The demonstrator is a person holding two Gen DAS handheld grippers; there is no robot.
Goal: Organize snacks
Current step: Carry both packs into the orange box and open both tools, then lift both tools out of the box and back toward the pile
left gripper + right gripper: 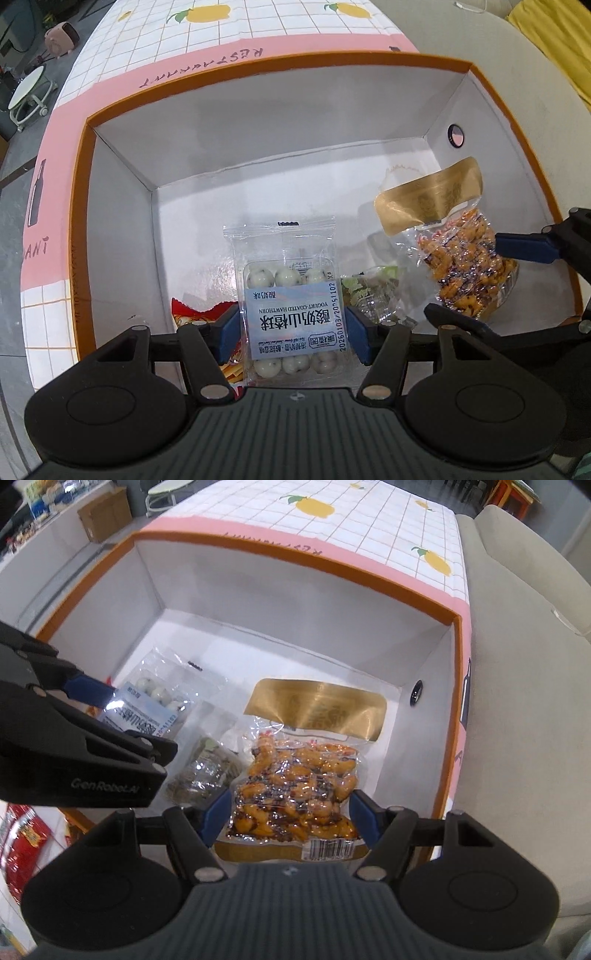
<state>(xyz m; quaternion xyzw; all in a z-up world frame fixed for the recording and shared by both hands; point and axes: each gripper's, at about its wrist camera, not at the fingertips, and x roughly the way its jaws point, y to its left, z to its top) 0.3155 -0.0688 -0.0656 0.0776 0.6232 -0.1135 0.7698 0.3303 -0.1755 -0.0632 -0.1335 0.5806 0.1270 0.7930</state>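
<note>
Left wrist view has my left claw (291, 334) pinching the hawthorn ball pack (286, 295) by its sides, low centre of the frame, hanging inside the orange-rimmed box (258, 70). Right wrist view shows my right claw (290, 821) clamped on the gold-topped snack bag (299, 786) the same way, lower middle, also down in the box. A clear packet of greenish stuff (207, 768) lies on the box floor between the two, and a red wrapper (195, 314) peeks out lower left. Lemon-print surface (369, 517) under it all.
</note>
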